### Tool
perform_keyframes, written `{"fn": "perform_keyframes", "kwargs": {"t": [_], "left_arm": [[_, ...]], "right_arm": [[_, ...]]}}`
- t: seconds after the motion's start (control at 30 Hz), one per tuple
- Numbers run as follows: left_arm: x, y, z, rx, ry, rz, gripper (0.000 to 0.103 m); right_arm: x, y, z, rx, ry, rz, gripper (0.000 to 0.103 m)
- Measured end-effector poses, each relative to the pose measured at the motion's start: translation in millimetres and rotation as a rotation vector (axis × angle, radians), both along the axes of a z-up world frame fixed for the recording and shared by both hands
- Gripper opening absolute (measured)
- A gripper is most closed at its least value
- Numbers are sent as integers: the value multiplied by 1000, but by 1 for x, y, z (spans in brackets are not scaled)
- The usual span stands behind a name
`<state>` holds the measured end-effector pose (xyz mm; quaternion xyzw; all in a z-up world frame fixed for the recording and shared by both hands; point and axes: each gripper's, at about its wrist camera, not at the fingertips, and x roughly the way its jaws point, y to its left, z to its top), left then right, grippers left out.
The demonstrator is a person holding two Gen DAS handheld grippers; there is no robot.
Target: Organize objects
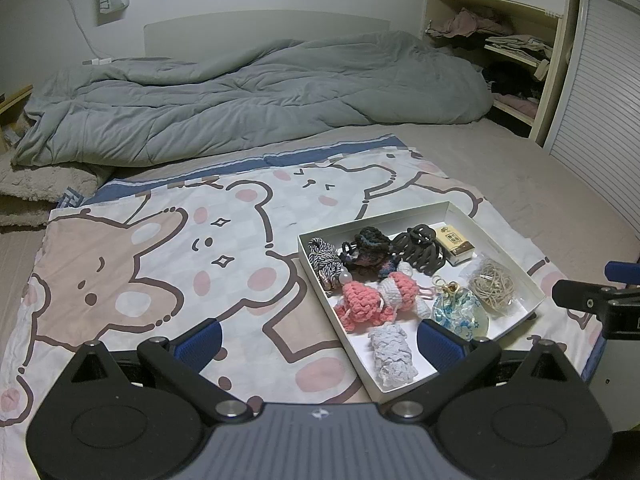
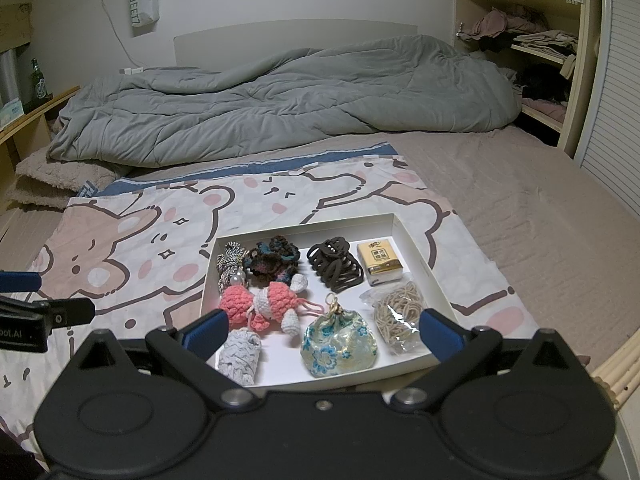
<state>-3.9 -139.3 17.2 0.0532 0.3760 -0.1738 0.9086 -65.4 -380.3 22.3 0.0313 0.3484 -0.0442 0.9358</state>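
Note:
A white shallow box (image 2: 420, 258) (image 1: 520, 276) lies on a bear-print cloth (image 1: 160, 248) on the bed. In it lie a pink crochet toy (image 2: 260, 306), a floral pouch (image 2: 340, 346), a grey knitted piece (image 2: 242, 356), a dark hair claw (image 2: 334, 266), a dark scrunchie (image 2: 274, 262), a striped cord (image 2: 230, 262), a small yellow box (image 2: 380, 266) and a bag of rubber bands (image 2: 400, 312). My left gripper (image 1: 318, 344) is open, above the box's near left corner. My right gripper (image 2: 322, 336) is open, above the box's near edge. Both are empty.
A rumpled grey duvet (image 2: 280, 100) covers the far half of the bed. Open shelves (image 2: 540, 52) with folded clothes stand at the back right. A low wooden shelf (image 2: 28, 116) with a green bottle stands at the left. A slatted door (image 1: 596, 120) is on the right.

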Motion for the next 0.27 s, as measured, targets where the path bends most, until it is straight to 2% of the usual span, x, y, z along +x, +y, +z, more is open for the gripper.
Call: {"fn": "perform_keyframes", "kwargs": {"t": [0.27], "left_arm": [[0,0,1,-1,3,-5,102]], "right_arm": [[0,0,0,2,0,0,103]]}}
